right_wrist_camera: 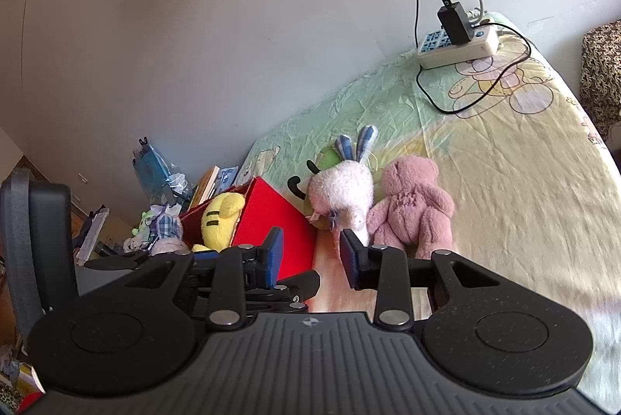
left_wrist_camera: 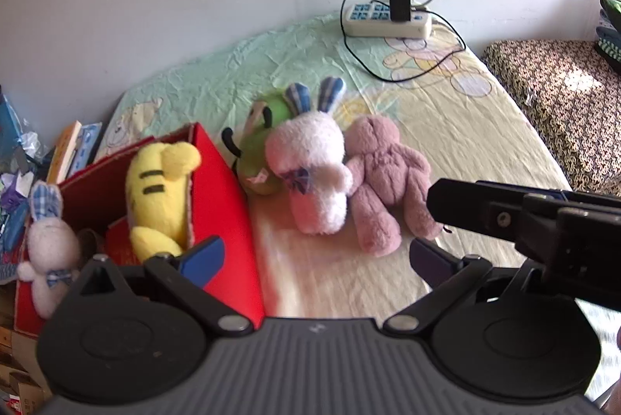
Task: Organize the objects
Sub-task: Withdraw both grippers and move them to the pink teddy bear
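A red box stands at the bed's left edge with a yellow plush and a small pale bunny in it. On the sheet beside it lie a green plush, a white bunny with blue checked ears and a pink bear. My left gripper is open and empty, just short of the toys. My right gripper is open and empty, its fingers pointing at the white bunny; it also shows at the right of the left wrist view.
A white power strip with a black charger and cables lies at the far end of the bed. Books and clutter sit left of the box. A patterned cushion lies to the right.
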Action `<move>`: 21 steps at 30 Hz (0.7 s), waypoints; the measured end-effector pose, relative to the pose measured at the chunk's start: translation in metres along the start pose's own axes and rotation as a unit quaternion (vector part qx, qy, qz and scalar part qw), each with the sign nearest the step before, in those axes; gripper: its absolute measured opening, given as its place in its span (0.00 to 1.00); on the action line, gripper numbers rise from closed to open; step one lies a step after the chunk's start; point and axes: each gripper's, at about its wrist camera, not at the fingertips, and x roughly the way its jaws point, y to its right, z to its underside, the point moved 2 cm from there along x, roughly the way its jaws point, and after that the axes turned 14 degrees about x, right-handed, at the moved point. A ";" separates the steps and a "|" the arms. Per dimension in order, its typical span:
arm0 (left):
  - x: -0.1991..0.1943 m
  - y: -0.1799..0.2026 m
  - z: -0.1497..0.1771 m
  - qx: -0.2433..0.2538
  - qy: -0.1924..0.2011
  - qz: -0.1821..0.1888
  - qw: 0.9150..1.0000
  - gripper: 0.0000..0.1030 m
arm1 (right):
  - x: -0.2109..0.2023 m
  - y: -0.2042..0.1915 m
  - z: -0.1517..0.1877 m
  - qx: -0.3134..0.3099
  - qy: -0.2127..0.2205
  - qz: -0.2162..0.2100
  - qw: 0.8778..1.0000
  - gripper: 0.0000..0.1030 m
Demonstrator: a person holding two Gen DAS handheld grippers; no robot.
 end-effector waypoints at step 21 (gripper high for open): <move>0.051 0.017 0.009 0.022 -0.040 0.063 0.997 0.99 | 0.022 0.033 0.007 0.046 -0.019 0.068 0.996 0.35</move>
